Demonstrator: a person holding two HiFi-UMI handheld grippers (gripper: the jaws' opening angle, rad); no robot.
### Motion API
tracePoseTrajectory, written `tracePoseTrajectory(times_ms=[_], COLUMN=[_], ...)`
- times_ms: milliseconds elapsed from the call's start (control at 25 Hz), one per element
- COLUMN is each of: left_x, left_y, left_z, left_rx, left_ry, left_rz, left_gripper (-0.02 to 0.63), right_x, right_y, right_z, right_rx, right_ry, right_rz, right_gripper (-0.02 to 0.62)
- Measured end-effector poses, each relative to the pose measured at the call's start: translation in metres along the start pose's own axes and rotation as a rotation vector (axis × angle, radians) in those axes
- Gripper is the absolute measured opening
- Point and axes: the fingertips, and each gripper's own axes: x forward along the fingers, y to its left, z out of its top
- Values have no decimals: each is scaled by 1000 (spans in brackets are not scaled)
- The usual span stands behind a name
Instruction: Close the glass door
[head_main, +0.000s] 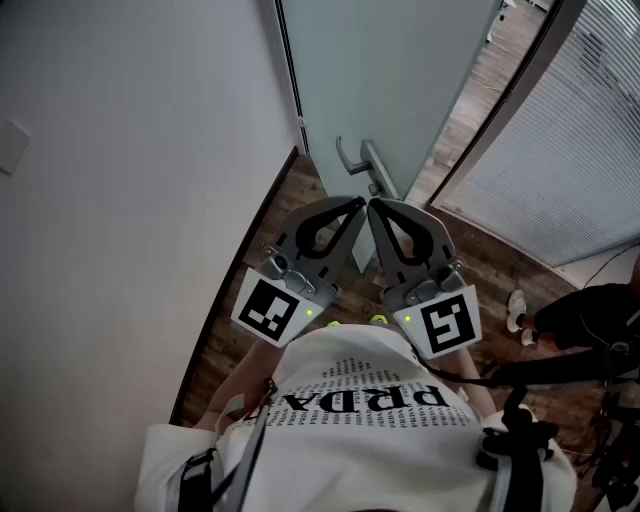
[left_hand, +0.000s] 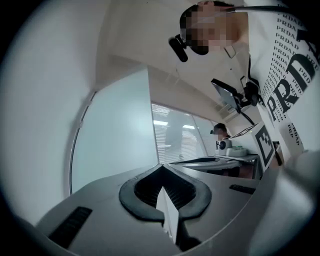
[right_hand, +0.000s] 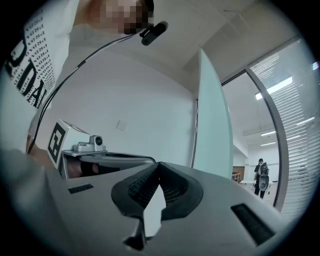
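The door (head_main: 385, 70) is seen straight ahead, a frosted, pale green pane hinged at the dark frame on its left, with a grey lever handle (head_main: 360, 160) on its near face. It is not shut: its free edge stands clear on the right, and the wood floor (head_main: 480, 80) of the far corridor is seen through the gap beside the wall of blinds (head_main: 575, 140). Nothing can be seen through the pane. Both tools are held side by side, near the chest and just short of the handle, and are pointed at it, probably so that the pane can be pushed or the lever met. The left gripper (head_main: 358, 202) is closed tip to tip with nothing caught, as its own view shows (left_hand: 161, 167). The right gripper (head_main: 373, 204) is closed and empty as well (right_hand: 159, 165). Jaws brought together like this are judged better suited to a push than to a grasp. A plain white wall (head_main: 120, 200) is seen at the left.
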Motion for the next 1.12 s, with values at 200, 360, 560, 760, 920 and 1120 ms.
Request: tracePoseTrajectory(times_ms=[200, 360, 560, 760, 920, 1120], left_x=[1, 0, -1, -3, -8, -11], left_y=[0, 2, 5, 9, 11, 7], left_z=[0, -1, 1, -1, -6, -13], left_rx=[-9, -14, -12, -19, -38, -54], left_ry=[-4, 3, 1, 4, 7, 21], left_rz=[6, 9, 11, 14, 21, 11], left_gripper=[-8, -8, -8, -8, -8, -8], right_x=[0, 2, 5, 3, 0, 6], right_y=[0, 1, 3, -26, -66, -94], right_z=[-1, -1, 1, -7, -14, -21], right_rx=[1, 0, 0, -44, -108, -108], right_ry=[1, 6, 1, 35, 79, 110], right_rz=[1, 5, 13, -141, -300, -373], right_gripper=[-3, -3, -3, -2, 0, 52])
